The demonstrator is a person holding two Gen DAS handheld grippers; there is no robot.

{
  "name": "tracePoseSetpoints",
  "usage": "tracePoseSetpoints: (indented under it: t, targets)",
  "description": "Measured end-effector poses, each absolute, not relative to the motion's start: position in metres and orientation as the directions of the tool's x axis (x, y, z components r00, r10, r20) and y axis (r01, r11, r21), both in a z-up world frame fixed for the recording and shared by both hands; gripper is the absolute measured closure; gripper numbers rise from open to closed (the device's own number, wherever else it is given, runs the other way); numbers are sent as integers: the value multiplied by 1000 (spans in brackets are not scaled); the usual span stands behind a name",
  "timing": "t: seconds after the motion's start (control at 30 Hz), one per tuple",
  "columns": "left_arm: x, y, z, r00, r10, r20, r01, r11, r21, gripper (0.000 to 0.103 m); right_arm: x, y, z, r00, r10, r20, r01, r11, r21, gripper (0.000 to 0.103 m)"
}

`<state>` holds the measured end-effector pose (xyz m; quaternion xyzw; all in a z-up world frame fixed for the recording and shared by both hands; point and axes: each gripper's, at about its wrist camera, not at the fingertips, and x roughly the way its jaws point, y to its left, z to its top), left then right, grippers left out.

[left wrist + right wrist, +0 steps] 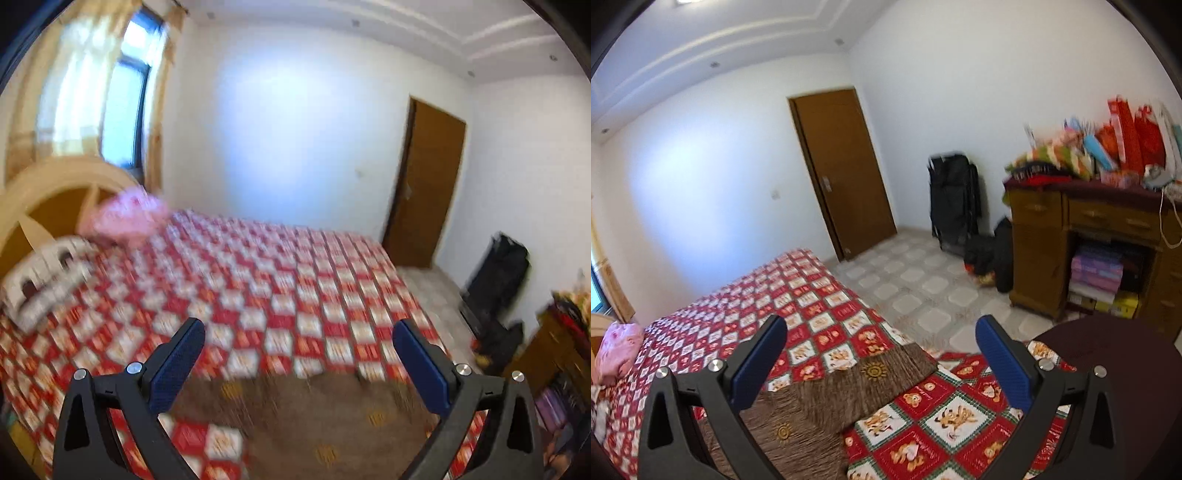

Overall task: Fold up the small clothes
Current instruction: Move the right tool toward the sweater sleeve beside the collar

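A brown cloth with small yellow sun motifs (310, 424) lies flat on the red and white checked bedspread (258, 288), below and between the fingers of my left gripper (299, 354). The left gripper is open and empty above it. In the right wrist view the same brown cloth (827, 402) lies on the bedspread (798, 295) with one corner pointing right. My right gripper (881, 350) is open and empty, held above the cloth's right part.
A pink pillow (125, 218) and a grey patterned pillow (48, 280) lie by the wooden headboard (48, 184). A brown door (842, 170), black bags (956, 199) and a cluttered wooden dresser (1082, 236) stand across the tiled floor (923, 280). A dark round shape (1108, 354) is at lower right.
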<state>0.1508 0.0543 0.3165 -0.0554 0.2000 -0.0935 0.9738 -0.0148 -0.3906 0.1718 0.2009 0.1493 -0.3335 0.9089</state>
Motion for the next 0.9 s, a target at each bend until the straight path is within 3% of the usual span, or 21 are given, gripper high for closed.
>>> tracePoseSetpoints:
  t: [0.13, 0.3, 0.37, 0.6, 0.87, 0.9]
  targets:
    - [176, 62, 330, 938, -109, -328, 75, 990, -116, 1, 22, -427, 133, 695, -527, -489, 691, 678, 251, 3]
    - [223, 64, 252, 851, -201, -486, 142, 978, -156, 1, 64, -479, 36, 626, -384, -679, 723, 613, 319, 32]
    - [237, 62, 208, 828, -185, -529, 126, 981, -146, 1, 75, -499, -7, 589, -314, -745, 748, 560, 356, 47]
    - [261, 38, 67, 794, -14, -607, 31, 999, 18, 1, 109, -525, -60, 476, -268, -838, 808, 511, 295, 47]
    - [256, 17, 7, 752, -80, -654, 85, 996, -23, 1, 132, -531, -69, 403, -328, -854, 838, 507, 200, 48]
    - [255, 13, 3, 754, -77, -653, 91, 996, -12, 1, 134, -531, -70, 402, -337, -851, 837, 513, 193, 55]
